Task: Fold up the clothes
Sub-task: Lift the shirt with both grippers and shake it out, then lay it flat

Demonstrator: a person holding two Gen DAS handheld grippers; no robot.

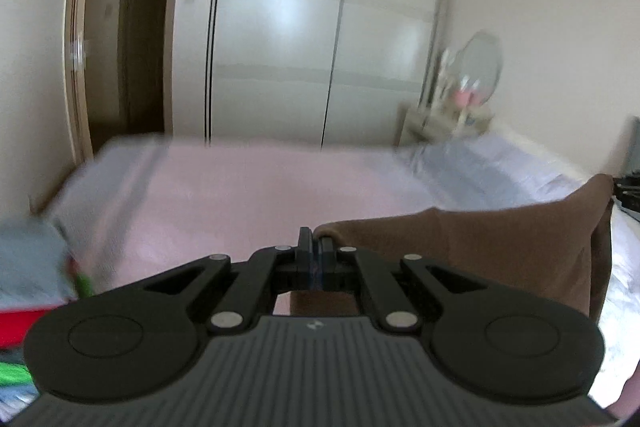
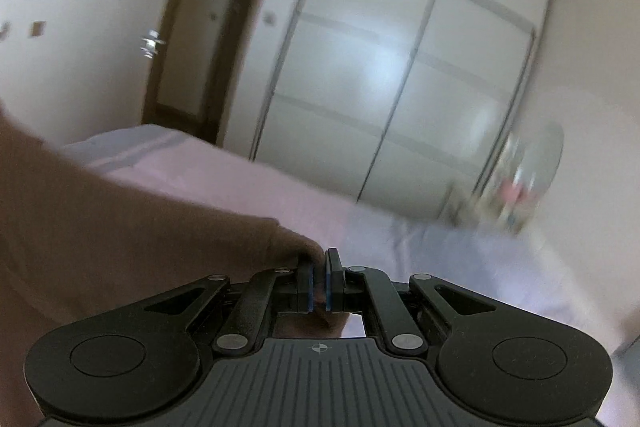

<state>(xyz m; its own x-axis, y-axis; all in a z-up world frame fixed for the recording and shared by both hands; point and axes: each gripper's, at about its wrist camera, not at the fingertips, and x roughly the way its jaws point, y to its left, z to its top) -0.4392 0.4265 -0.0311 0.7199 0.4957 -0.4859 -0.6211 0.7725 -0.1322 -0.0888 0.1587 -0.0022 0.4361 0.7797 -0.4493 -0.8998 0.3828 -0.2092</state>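
Note:
A brown garment [image 1: 500, 251] is held up in the air over the bed between both grippers. My left gripper [image 1: 316, 247] is shut on one edge of it; the cloth stretches off to the right in the left wrist view. My right gripper [image 2: 319, 273] is shut on another edge of the brown garment [image 2: 120, 227], which spreads to the left and fills the left side of the right wrist view. Both views are blurred by motion.
A pink sheet covers the bed [image 1: 248, 195], with white-blue bedding [image 1: 480, 167] at the right. A pile of other clothes [image 1: 28, 259] lies at the left. A white wardrobe [image 1: 280, 47], a doorway [image 1: 124, 47] and a bedside table with a fan [image 1: 476, 71] stand behind.

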